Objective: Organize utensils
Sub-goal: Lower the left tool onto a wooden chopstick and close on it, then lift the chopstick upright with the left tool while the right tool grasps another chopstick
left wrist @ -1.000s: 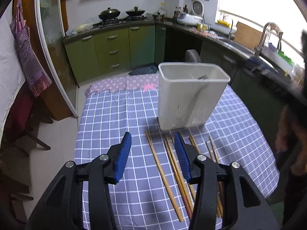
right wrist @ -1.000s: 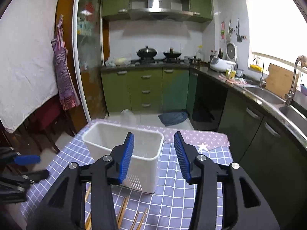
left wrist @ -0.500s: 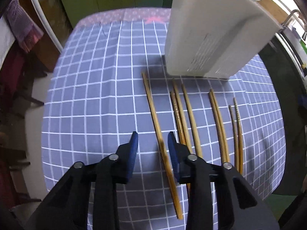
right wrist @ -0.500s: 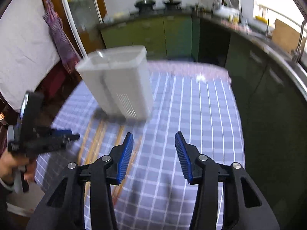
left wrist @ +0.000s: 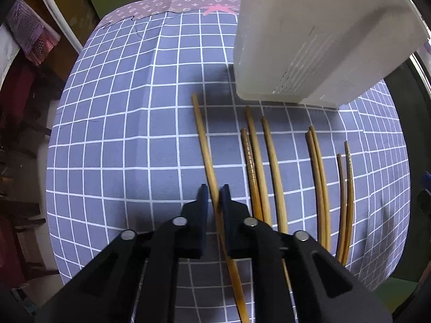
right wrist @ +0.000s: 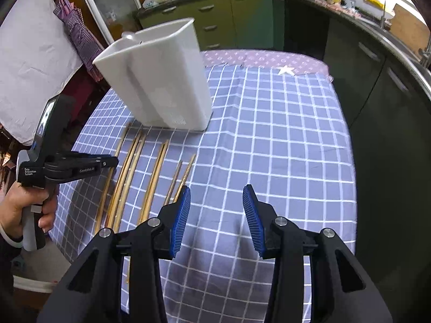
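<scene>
Several wooden chopsticks (left wrist: 269, 161) lie side by side on the checked tablecloth (left wrist: 121, 134), in front of a white plastic utensil holder (left wrist: 309, 40). My left gripper (left wrist: 214, 188) points steeply down and its jaws are closing tight on the leftmost chopstick (left wrist: 203, 140), which runs between the pads and still lies on the cloth. In the right wrist view that left gripper (right wrist: 114, 161) hangs over the row of chopsticks (right wrist: 153, 177). My right gripper (right wrist: 215, 204) is open and holds nothing, above the cloth just right of the rightmost chopsticks. The holder (right wrist: 161, 80) stands behind them.
A person's hand (right wrist: 16, 210) grips the left tool's handle at the table's left edge. The cloth (right wrist: 282, 134) stretches right of the holder. Green kitchen cabinets (right wrist: 215, 13) and a counter stand beyond the table. A chair and hanging cloth are at the left.
Both grippers dropped and tilted down toward the table. The left jaws narrowed from wide open and closed on the leftmost chopstick. The right jaws kept about the same width.
</scene>
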Action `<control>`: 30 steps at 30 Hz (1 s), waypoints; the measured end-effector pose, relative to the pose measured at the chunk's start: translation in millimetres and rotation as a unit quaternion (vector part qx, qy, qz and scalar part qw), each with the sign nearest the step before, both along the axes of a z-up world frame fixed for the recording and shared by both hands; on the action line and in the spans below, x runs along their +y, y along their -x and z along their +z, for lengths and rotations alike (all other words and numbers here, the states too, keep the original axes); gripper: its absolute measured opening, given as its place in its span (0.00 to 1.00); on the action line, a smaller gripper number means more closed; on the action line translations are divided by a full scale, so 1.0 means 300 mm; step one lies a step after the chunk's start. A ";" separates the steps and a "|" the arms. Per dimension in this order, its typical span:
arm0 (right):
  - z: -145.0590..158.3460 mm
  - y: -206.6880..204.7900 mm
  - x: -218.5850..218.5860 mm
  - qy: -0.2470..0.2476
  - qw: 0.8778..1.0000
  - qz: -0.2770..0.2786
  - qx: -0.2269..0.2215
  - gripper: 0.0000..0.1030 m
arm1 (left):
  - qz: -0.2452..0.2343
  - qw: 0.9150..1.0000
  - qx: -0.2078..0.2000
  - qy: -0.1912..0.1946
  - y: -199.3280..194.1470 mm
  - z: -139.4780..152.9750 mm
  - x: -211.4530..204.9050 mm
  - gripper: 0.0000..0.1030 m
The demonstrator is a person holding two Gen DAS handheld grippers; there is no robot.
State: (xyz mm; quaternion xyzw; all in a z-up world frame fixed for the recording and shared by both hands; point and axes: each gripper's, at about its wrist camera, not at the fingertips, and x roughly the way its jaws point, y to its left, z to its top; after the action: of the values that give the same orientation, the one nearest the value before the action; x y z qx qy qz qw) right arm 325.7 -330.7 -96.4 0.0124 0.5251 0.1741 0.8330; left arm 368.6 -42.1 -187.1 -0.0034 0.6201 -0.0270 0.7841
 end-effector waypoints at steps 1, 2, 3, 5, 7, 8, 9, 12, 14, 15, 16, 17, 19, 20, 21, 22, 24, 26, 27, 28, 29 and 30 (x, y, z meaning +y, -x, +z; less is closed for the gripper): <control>-0.014 -0.002 0.014 0.000 1.000 0.006 0.012 0.40 | -0.001 1.000 0.000 0.001 -0.001 0.001 -0.002 0.08; -0.025 -0.004 0.022 -0.001 1.000 0.011 0.021 0.39 | -0.003 1.000 0.000 0.003 0.001 0.001 0.001 0.08; -0.041 -0.008 0.039 -0.002 0.999 0.018 0.036 0.35 | -0.003 1.000 0.000 0.004 0.004 0.001 0.003 0.07; -0.071 -0.019 0.073 -0.004 0.998 0.030 0.063 0.29 | -0.002 1.000 -0.006 0.007 0.024 0.013 0.010 0.07; -0.091 -0.029 0.103 -0.007 0.996 0.037 0.084 0.19 | -0.003 1.000 -0.022 0.005 0.059 0.037 0.034 0.06; -0.101 -0.037 0.121 -0.007 0.995 0.040 0.094 0.18 | -0.005 0.999 -0.037 0.002 0.072 0.059 0.042 0.06; -0.108 -0.042 0.133 -0.007 0.994 0.041 0.100 0.16 | -0.006 0.999 -0.047 0.001 0.086 0.074 0.046 0.06; -0.132 -0.072 0.177 0.001 0.992 0.041 0.122 0.12 | -0.010 0.997 -0.082 0.001 0.127 0.138 0.063 0.06; -0.149 -0.090 0.195 0.008 0.990 0.037 0.135 0.12 | -0.014 0.995 -0.102 0.001 0.154 0.175 0.074 0.06; -0.161 -0.103 0.204 0.013 0.989 0.032 0.143 0.12 | -0.015 0.993 -0.114 0.000 0.171 0.197 0.078 0.06; -0.172 -0.114 0.214 0.020 0.988 0.029 0.148 0.12 | -0.016 0.992 -0.123 0.001 0.182 0.214 0.084 0.06; -0.182 -0.123 0.223 0.026 0.987 0.027 0.153 0.12 | -0.018 0.991 -0.132 0.003 0.198 0.231 0.091 0.06; -0.196 -0.136 0.235 0.035 0.986 0.022 0.160 0.12 | -0.020 0.989 -0.144 0.005 0.215 0.260 0.094 0.06; -0.204 -0.141 0.245 0.044 0.985 0.021 0.163 0.12 | -0.022 0.988 -0.153 0.005 0.217 0.274 0.102 0.06; -0.212 -0.145 0.255 0.049 0.985 0.020 0.164 0.12 | -0.023 0.987 -0.158 0.005 0.220 0.281 0.100 0.06; -0.220 -0.147 0.263 0.053 0.984 0.021 0.168 0.12 | -0.024 0.986 -0.164 0.006 0.229 0.290 0.104 0.06; -0.237 -0.149 0.281 0.061 0.983 0.018 0.172 0.12 | -0.025 0.984 -0.174 0.008 0.242 0.307 0.107 0.06; -0.241 -0.148 0.303 0.073 0.982 0.017 0.172 0.12 | -0.028 0.983 -0.183 0.011 0.257 0.318 0.110 0.06; -0.243 -0.149 0.308 0.077 0.982 0.016 0.171 0.12 | -0.030 0.981 -0.190 0.011 0.268 0.328 0.111 0.06; -0.243 -0.150 0.315 0.082 0.982 0.014 0.170 0.12 | -0.031 0.981 -0.193 0.011 0.275 0.331 0.109 0.06; -0.244 -0.149 0.321 0.085 0.982 0.013 0.169 0.12 | -0.033 0.979 -0.199 0.011 0.285 0.340 0.108 0.06; -0.244 -0.146 0.332 0.092 0.982 0.012 0.164 0.12 | -0.035 0.978 -0.204 0.010 0.292 0.344 0.106 0.06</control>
State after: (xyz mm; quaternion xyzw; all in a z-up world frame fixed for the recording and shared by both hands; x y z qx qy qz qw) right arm 369.5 -231.2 -169.8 -0.0419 0.6684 0.1304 0.7311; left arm 280.9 -10.4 -83.9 0.0164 0.4463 -0.0609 0.8927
